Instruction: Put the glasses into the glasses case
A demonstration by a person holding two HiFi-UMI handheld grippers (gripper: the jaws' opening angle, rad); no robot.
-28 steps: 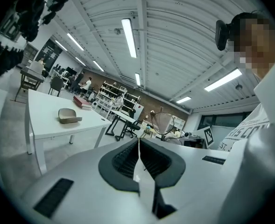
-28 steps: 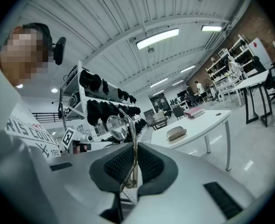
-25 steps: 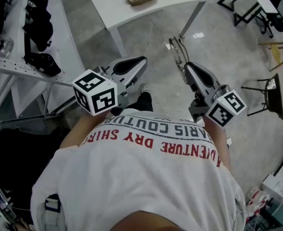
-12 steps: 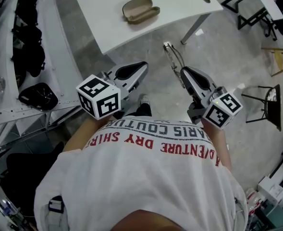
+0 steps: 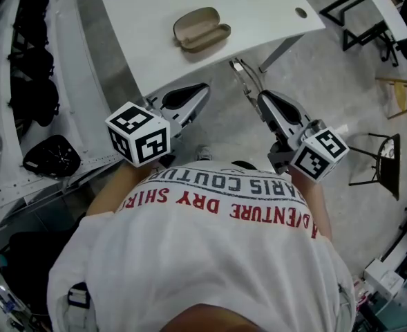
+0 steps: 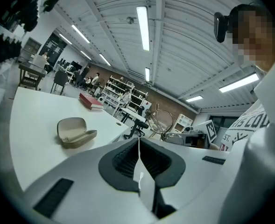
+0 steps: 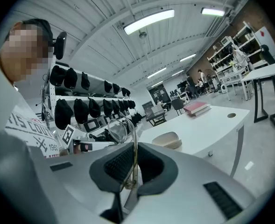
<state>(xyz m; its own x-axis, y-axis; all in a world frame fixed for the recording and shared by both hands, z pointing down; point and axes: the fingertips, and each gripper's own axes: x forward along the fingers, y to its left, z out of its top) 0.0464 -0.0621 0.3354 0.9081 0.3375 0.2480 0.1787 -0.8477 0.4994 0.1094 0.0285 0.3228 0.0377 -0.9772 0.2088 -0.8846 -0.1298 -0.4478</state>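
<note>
Glasses case: a tan oval hard case [image 5: 201, 28] lies on the white desk [image 5: 148, 54] with its lid lifted a little.
Glasses: thin wire glasses with round clear lenses [image 5: 247, 80] are not in the glasses case. They hang in the air on the person's side of it, past the desk edge and over the grey floor [image 5: 327, 102].
Right gripper: the right gripper [image 7: 133, 149] has its jaws pinched tight on the thin wire of the glasses. The lenses stick out toward the glasses case.
Left gripper: the left gripper [image 6: 138, 143] has its jaws pressed together with nothing between them. It points toward the glasses case but is well apart from it.
Red book: a flat red book [image 6: 91, 101] lies on the desk behind the glasses case.
</note>
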